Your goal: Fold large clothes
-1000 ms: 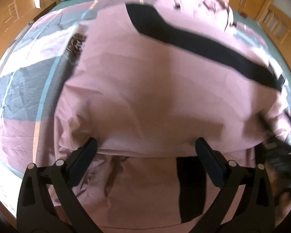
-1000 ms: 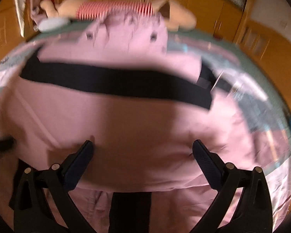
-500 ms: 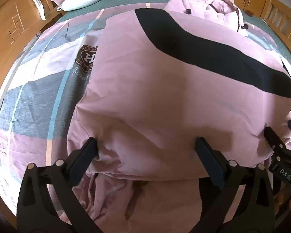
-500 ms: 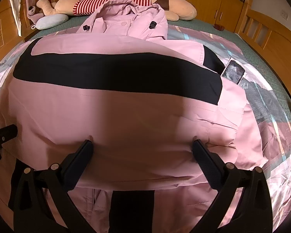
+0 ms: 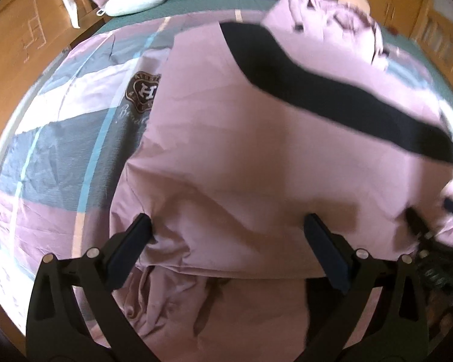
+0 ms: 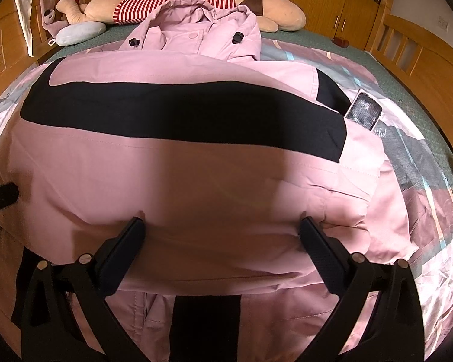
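The left gripper (image 5: 226,241) and right gripper (image 6: 222,236) stayed spread wide, empty, over the black-banded pink padded jacket (image 6: 196,181). Its folded-over lower half had settled, seemingly flat, so the next fold could follow.

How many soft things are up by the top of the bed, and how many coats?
Plush dog: 1
Small grey-blue pillow: 1
Pink coat: 1
Total: 3

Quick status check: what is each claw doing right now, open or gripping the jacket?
Left claw: open, fingers spread over the pink jacket, nothing pinched.
Right claw: open, fingers spread over the jacket's folded edge, nothing held.
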A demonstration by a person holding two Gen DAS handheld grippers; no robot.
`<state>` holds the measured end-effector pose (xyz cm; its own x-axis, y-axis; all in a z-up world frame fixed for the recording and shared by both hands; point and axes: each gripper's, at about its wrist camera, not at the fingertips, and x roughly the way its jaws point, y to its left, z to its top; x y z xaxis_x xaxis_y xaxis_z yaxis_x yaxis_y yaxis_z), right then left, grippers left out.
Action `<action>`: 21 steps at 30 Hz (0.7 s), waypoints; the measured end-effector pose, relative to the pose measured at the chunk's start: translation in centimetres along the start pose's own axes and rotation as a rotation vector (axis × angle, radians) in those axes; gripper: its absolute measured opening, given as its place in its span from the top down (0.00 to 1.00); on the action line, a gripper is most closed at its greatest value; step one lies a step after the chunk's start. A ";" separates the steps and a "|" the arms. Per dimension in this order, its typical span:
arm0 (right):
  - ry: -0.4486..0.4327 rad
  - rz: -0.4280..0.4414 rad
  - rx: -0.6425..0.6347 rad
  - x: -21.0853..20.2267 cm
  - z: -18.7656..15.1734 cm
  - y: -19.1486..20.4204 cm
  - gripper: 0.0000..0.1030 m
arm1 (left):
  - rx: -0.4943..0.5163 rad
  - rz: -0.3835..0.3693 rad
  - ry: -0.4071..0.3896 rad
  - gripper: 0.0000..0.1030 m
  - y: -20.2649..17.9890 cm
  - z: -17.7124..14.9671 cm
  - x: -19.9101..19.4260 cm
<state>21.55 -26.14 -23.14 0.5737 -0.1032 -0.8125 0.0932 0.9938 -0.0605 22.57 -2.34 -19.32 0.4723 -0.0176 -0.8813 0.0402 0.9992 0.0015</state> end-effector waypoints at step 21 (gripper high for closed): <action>-0.002 -0.001 0.001 -0.2 0.0 0.0 0.01 | 0.004 0.017 0.041 0.02 0.3 -0.2 1.2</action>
<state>21.45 -26.07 -22.95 0.5751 -0.1040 -0.8115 0.0946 0.9937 -0.0603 22.97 -2.02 -20.49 0.4362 0.0009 -0.8999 0.0362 0.9992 0.0186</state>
